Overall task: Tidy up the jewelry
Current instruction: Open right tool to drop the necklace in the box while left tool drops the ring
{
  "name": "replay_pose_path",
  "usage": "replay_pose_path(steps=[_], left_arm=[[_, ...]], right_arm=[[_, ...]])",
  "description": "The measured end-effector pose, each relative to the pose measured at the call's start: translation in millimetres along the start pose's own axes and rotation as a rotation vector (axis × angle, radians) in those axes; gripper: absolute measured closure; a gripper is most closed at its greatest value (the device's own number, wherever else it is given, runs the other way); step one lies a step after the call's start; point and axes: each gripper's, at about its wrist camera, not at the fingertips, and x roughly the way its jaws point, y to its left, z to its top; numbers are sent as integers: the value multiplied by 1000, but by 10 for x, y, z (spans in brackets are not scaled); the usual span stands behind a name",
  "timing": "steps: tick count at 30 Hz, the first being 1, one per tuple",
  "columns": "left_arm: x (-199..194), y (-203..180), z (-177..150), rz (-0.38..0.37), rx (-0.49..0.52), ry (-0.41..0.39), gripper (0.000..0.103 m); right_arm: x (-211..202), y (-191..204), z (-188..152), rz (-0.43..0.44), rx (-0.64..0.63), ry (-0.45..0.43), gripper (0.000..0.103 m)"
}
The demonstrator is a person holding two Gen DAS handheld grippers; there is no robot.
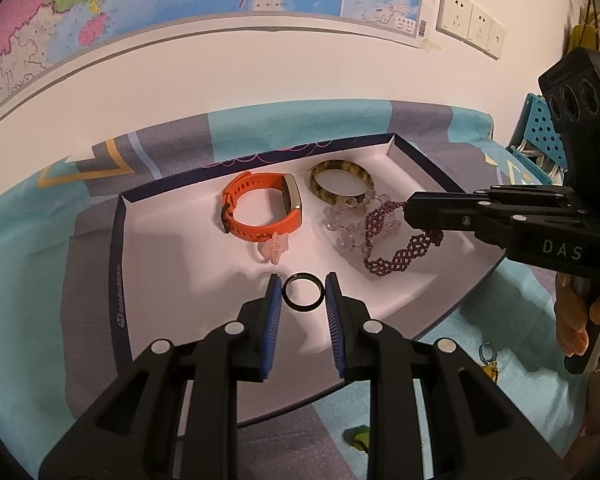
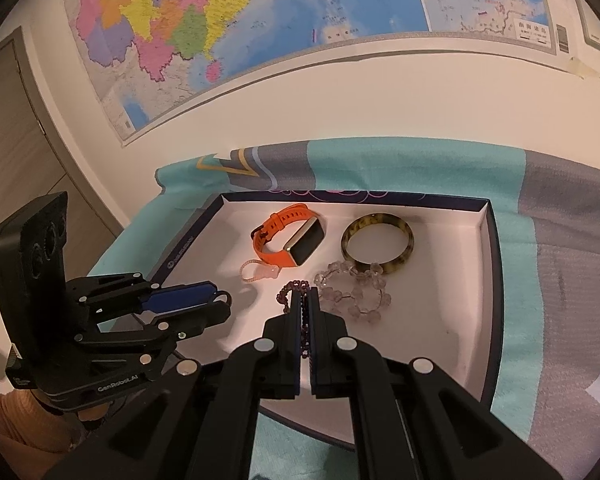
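A shallow white tray with a dark blue rim (image 1: 118, 240) (image 2: 494, 264) holds an orange watch (image 1: 260, 208) (image 2: 290, 236), a tortoiseshell bangle (image 1: 340, 182) (image 2: 378, 242), a clear bead bracelet (image 1: 346, 228) (image 2: 356, 292) and a small pink charm (image 1: 274, 248) (image 2: 266, 272). My left gripper (image 1: 303, 292) (image 2: 220, 298) holds a black ring (image 1: 302, 291) between its blue pads over the tray's near part. My right gripper (image 2: 308, 294) (image 1: 410, 210) is shut on a dark purple beaded bracelet (image 1: 388, 248) (image 2: 290, 294), which hangs above the tray by the clear beads.
The tray lies on a teal and grey cloth (image 1: 260, 124) (image 2: 560, 240) against a white wall with a map (image 2: 220, 20). A small keyring item (image 1: 488, 360) and a green object (image 1: 358, 436) lie on the cloth near the tray. A blue perforated basket (image 1: 540, 136) stands at the right.
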Motion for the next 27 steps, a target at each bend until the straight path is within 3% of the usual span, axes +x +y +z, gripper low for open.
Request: replay_pose_path(steps=[25,27], left_arm=[[290,47,-23,5,-26,55,80],[277,30,-30,14,-15,47,73]], right_arm=[[112,-141,-10,-5,54,39,96],[96,-131,-16,-7,50,37,95]])
